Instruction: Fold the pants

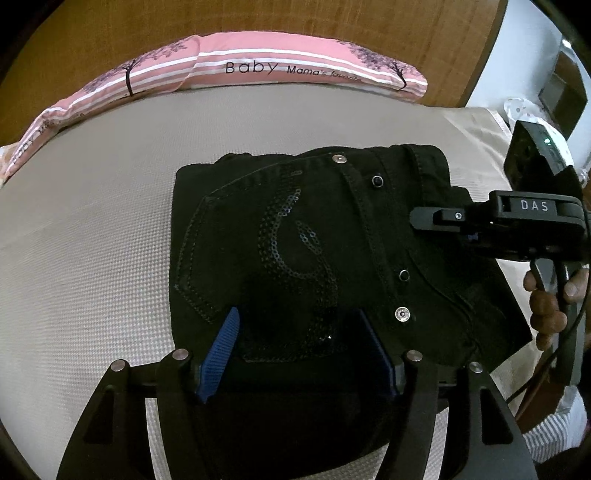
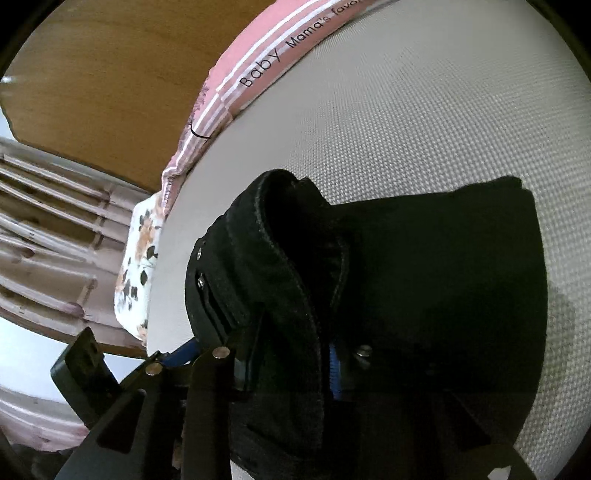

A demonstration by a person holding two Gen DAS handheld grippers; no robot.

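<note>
Black pants (image 1: 314, 251) lie folded into a compact stack on the beige mattress (image 1: 92, 240), sequined back pocket facing up. My left gripper (image 1: 295, 347) is open just above the stack's near edge, its blue-padded fingers (image 1: 221, 354) apart and holding nothing. My right gripper (image 1: 439, 216) reaches in from the right at the waistband. In the right wrist view the right gripper (image 2: 288, 365) is shut on the pants' waistband edge (image 2: 295, 280), with thick black fabric bunched between its blue pads.
A pink striped "Baby" pillow (image 1: 258, 70) lies along the wooden headboard (image 1: 258, 22). A floral cloth (image 2: 136, 258) hangs off the mattress edge by a slatted wooden frame (image 2: 48, 236). A white wall and items stand at far right (image 1: 535, 92).
</note>
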